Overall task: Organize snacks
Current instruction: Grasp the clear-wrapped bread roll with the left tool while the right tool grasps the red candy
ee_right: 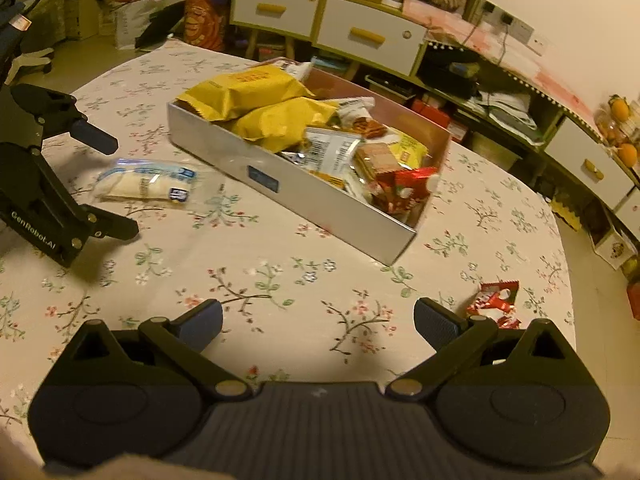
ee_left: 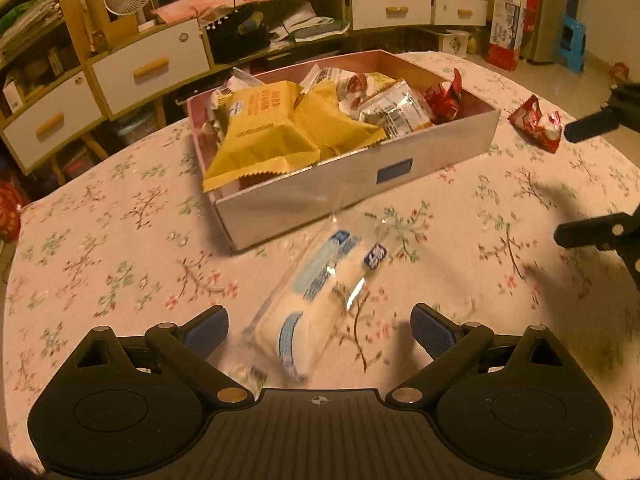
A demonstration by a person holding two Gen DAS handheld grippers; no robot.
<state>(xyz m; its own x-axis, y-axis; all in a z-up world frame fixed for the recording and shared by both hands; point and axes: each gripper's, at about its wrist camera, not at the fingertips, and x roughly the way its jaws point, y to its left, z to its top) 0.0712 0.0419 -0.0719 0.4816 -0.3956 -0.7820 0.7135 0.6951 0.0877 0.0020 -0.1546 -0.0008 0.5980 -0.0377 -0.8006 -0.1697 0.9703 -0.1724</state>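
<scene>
A grey box [ee_left: 352, 188] [ee_right: 320, 196] on the floral table holds several snack packs, among them two yellow bags [ee_left: 264, 136] [ee_right: 256, 96]. A clear-wrapped white bread snack [ee_left: 316, 300] [ee_right: 148, 184] lies on the cloth in front of the box. My left gripper [ee_left: 320, 332] is open, its fingers on either side of the snack's near end without touching it. A red snack packet [ee_left: 536, 124] [ee_right: 496, 304] lies to the right of the box. My right gripper [ee_right: 318, 324] is open over bare cloth, the red packet just beyond its right finger.
The left gripper [ee_right: 108, 188] shows at the left edge of the right wrist view; the right gripper [ee_left: 576, 184] at the right edge of the left wrist view. Shelves with white drawers [ee_left: 148, 68] [ee_right: 368, 36] stand behind the round table [ee_left: 100, 240].
</scene>
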